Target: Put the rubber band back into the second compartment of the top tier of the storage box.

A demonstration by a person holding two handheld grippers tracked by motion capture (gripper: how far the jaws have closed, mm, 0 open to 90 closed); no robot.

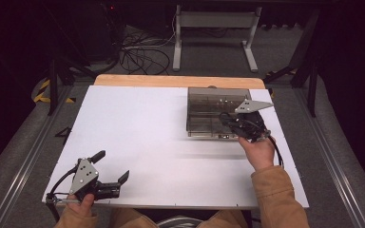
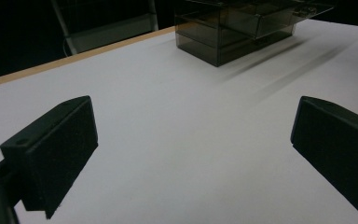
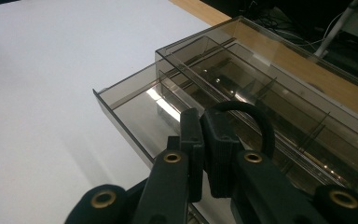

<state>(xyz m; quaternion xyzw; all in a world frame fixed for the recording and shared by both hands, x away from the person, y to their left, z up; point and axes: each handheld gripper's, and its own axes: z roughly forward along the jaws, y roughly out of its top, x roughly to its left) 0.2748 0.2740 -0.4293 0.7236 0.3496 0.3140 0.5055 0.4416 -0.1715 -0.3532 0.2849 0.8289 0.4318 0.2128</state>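
Dim workshop, dark floor strewn with cables, a grey metal frame stand [image 1: 215, 28] at the back. Broad white tabletop [image 1: 142, 137] with a pale wooden strip along the far edge. At its far right, a smoke-tinted clear plastic drawer box with inner dividers [image 1: 216, 111], one shallow drawer pulled partly out [image 3: 135, 109]. Probably light, rigid, slick-walled and brittle; liable to slide on the smooth top unless steadied. Best taken by the drawer's front lip, or by the casing's side walls. Right gripper [image 3: 204, 140] pressed shut over the open drawer, nothing visibly pinched between its pads. Left gripper [image 1: 111, 166] spread wide and empty, resting low at the near left corner.
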